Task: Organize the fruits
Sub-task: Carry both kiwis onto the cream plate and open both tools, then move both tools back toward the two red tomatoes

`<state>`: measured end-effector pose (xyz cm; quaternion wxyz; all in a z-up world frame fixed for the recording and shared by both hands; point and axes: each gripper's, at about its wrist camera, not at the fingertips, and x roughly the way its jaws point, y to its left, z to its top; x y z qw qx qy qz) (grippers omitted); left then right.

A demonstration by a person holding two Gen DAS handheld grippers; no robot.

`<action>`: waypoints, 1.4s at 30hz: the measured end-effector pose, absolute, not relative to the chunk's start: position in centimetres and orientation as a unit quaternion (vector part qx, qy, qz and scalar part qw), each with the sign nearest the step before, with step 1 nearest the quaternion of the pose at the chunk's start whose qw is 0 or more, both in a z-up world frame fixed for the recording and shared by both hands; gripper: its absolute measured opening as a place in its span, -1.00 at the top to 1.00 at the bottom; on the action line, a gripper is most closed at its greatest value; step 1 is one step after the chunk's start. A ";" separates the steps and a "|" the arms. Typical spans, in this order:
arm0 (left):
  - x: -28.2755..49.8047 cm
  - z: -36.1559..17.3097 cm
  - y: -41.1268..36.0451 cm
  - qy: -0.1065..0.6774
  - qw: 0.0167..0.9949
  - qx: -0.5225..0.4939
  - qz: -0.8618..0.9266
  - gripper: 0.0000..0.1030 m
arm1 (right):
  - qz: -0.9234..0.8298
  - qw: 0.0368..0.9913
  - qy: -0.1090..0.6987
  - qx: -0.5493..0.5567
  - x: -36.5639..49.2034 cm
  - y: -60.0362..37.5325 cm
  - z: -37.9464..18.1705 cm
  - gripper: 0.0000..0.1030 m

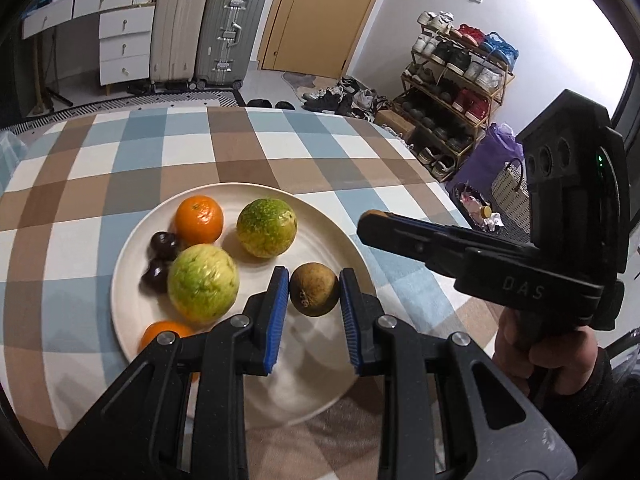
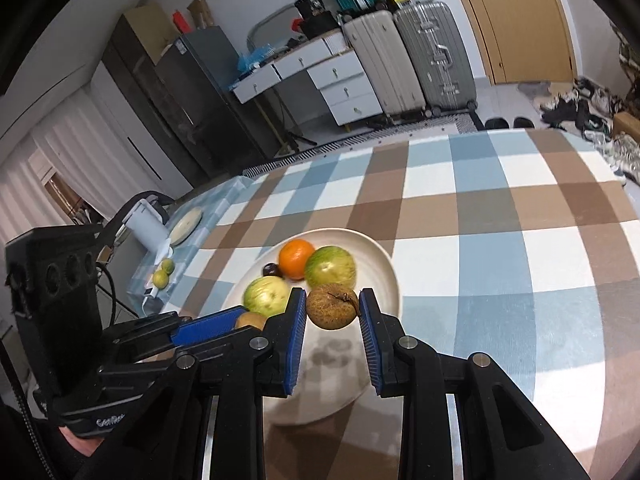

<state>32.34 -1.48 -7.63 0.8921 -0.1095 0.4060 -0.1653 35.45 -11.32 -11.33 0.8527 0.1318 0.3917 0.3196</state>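
Observation:
A cream plate (image 1: 120, 280) (image 2: 384, 264) on the checked tablecloth holds an orange (image 1: 199, 219) (image 2: 296, 258), a green-yellow citrus (image 1: 266, 227) (image 2: 330, 267), a pale green guava (image 1: 203, 285) (image 2: 266, 295), two dark plums (image 1: 162, 256) and a second orange (image 1: 162, 334). My left gripper (image 1: 314, 290) (image 2: 212, 330) brackets a brown round fruit (image 1: 314, 289) (image 2: 250, 320) over the plate's near side. My right gripper (image 2: 332, 308) holds a brown stemmed fruit (image 2: 332, 307) between its blue pads above the plate; its body (image 1: 480, 256) shows in the left wrist view.
The round table (image 1: 280, 152) (image 2: 500, 240) drops off at its far and right edges. In the right wrist view a side surface at the left holds a small dish (image 2: 185, 220), a white device (image 2: 146, 226) and two small green fruits (image 2: 164, 273).

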 end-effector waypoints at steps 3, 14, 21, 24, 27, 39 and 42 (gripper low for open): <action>33.4 -8.2 -2.2 0.407 0.890 -0.115 -0.167 0.55 | 0.325 0.845 0.401 0.141 37.0 -11.5 -12.0 0.47; 35.5 -10.1 -3.3 0.415 0.884 -0.124 -0.175 0.55 | 0.344 0.819 0.434 0.150 40.1 -10.6 -13.2 0.47; 36.4 -11.1 -3.4 0.417 0.883 -0.127 -0.174 0.55 | 0.333 0.807 0.465 0.146 40.7 -9.6 -14.0 0.45; 36.7 -11.1 -3.4 0.412 0.883 -0.132 -0.183 0.55 | 0.324 0.812 0.464 0.144 40.7 -9.4 -13.9 0.24; 36.5 -10.9 -3.5 0.404 0.887 -0.123 -0.186 0.55 | 0.322 0.815 0.457 0.150 40.7 -9.6 -13.6 0.03; 33.9 -9.0 -2.6 0.391 0.892 -0.138 -0.181 0.31 | 0.320 0.819 0.411 0.240 37.0 -14.5 -11.2 -0.26; 32.4 -7.9 -2.8 0.385 0.897 -0.122 -0.178 0.23 | 0.309 0.829 0.403 0.234 35.3 -15.3 -10.5 -0.34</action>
